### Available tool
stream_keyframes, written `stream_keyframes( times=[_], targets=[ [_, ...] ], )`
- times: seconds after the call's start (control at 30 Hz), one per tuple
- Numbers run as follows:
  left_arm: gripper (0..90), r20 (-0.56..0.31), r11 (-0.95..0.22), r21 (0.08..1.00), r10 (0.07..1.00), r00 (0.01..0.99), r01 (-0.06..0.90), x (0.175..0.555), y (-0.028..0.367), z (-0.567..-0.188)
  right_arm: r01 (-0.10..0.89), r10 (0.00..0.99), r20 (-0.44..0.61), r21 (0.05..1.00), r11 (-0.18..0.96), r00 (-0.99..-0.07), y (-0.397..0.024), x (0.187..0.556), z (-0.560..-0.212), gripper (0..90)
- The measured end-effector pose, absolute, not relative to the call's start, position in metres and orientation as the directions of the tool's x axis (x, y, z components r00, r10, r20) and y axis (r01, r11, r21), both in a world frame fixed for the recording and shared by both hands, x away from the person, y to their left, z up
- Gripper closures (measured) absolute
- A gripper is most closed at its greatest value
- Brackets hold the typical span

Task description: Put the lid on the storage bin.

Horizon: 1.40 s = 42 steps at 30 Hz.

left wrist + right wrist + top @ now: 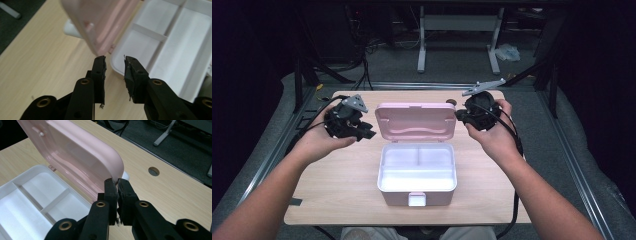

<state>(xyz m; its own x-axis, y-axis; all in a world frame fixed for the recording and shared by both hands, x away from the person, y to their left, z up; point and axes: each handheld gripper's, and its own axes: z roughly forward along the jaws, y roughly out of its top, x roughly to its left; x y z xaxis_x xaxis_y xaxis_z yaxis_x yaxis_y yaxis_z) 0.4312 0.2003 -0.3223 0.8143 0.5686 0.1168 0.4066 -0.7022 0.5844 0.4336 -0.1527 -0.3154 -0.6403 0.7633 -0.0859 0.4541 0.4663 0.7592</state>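
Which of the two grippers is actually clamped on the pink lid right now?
The right gripper: its jaws are shut on the edge of the pink lid. The left gripper stands beside the lid with its jaws apart and nothing between them.

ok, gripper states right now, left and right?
Left gripper: open, nothing between the jaws, beside the pink lid.
Right gripper: shut, at the lid's edge; cannot tell if it pinches it.
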Motion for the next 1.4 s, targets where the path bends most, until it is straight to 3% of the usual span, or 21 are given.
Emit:
stream_keyframes(
  times=[0.17, 0.47, 0.63, 0.97, 1.4],
  targets=[
    [61.8, 0.095, -0.681, 0.604, 0.577, 0.811, 0.413, 0.440, 0.203, -0.312, 0.451, 0.758, -0.086, 0.758, 0.471, -0.646, -0.153, 0.433, -0.315, 86.4],
    [84.8, 0.101, -0.664, 0.620, 0.595, 0.798, 0.417, 0.454, 0.201, -0.292, 0.448, 0.751, -0.081, 0.759, 0.473, -0.655, -0.155, 0.429, -0.316, 86.2],
    [89.6, 0.101, -0.667, 0.612, 0.599, 0.794, 0.425, 0.468, 0.185, -0.286, 0.450, 0.749, -0.081, 0.756, 0.476, -0.657, -0.155, 0.427, -0.316, 86.2],
    [90.0, 0.090, -0.680, 0.604, 0.576, 0.812, 0.416, 0.473, 0.180, -0.285, 0.459, 0.732, -0.038, 0.757, 0.465, -0.680, -0.161, 0.425, -0.317, 84.7],
    [90.0, 0.096, -0.699, 0.613, 0.529, 0.843, 0.369, 0.444, 0.183, -0.294, 0.471, 0.706, 0.004, 0.748, 0.467, -0.708, -0.188, 0.401, -0.326, 78.2]
  ],
)
